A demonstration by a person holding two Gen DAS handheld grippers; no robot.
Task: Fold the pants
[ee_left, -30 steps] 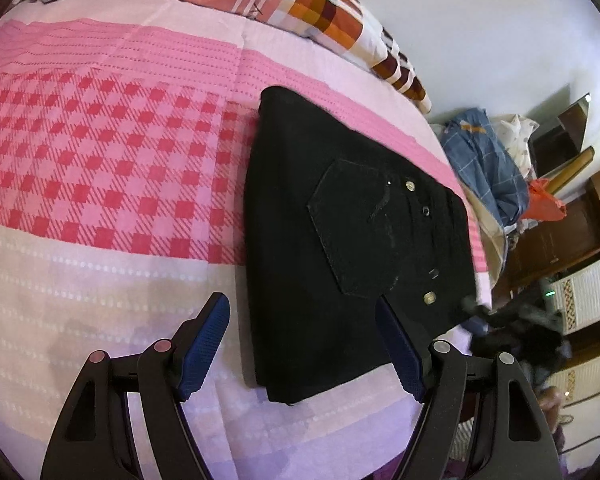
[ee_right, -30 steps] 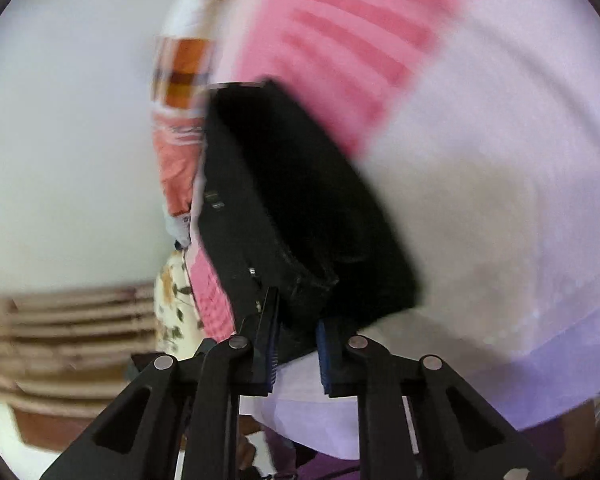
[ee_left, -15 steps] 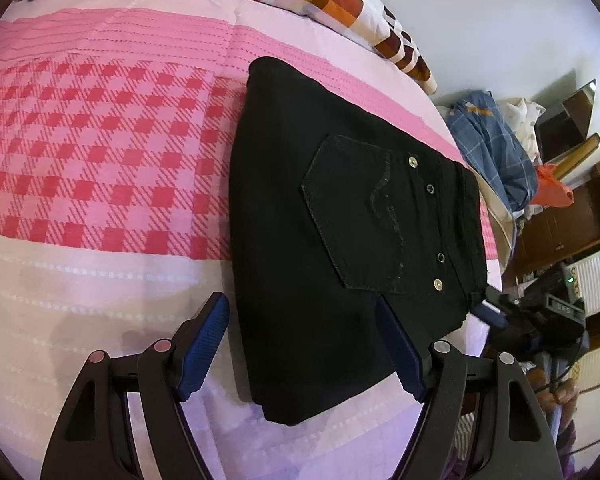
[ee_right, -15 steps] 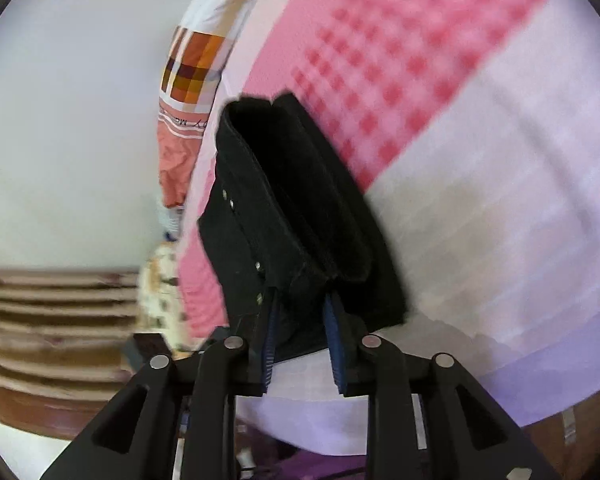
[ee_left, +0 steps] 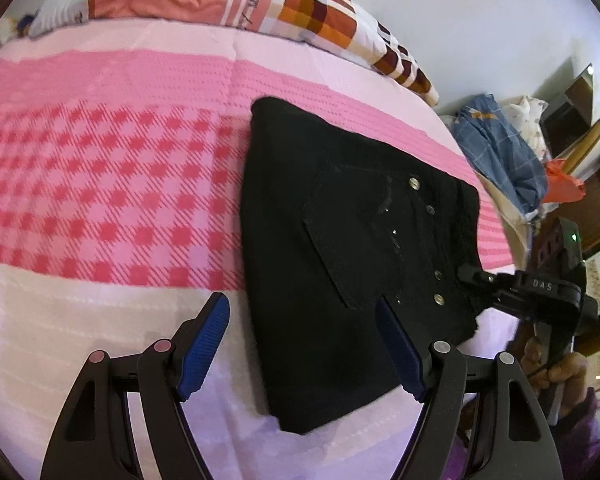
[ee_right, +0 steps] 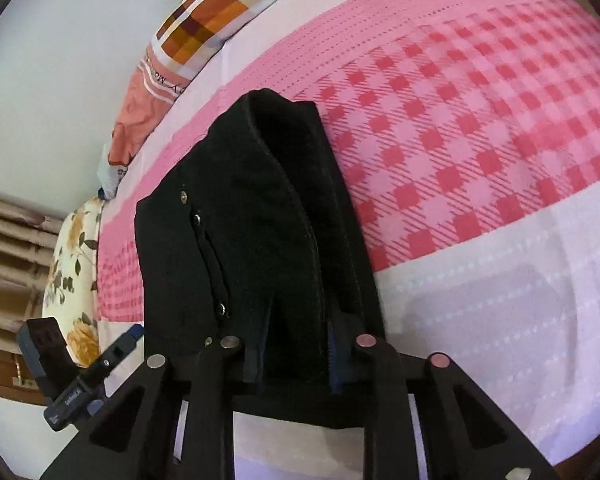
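Observation:
Folded black pants (ee_left: 352,248) lie on the pink checked bedspread (ee_left: 100,184), back pocket and metal studs facing up. My left gripper (ee_left: 300,304) hovers open over their near edge, blue pads (ee_left: 204,344) apart, one over the bedspread and one over the cloth, holding nothing. At the pants' right edge, by the waistband, is my right gripper (ee_left: 474,276). In the right wrist view the pants (ee_right: 260,208) run away from my right gripper (ee_right: 294,352), whose jaws are closing with a bunched fold of black cloth pinched between them.
A patchwork pillow (ee_left: 320,12) lies along the far side of the bed by a white wall. Beyond the bed's right side are a blue garment (ee_left: 500,152), an orange bag (ee_left: 564,184) and wooden furniture. A floral cushion (ee_right: 76,264) sits off the bed's edge.
My right gripper has rolled and risen a little while keeping the pants' edge between its fingers; the jaws widened, then narrowed again. The left gripper stays open and has barely shifted.

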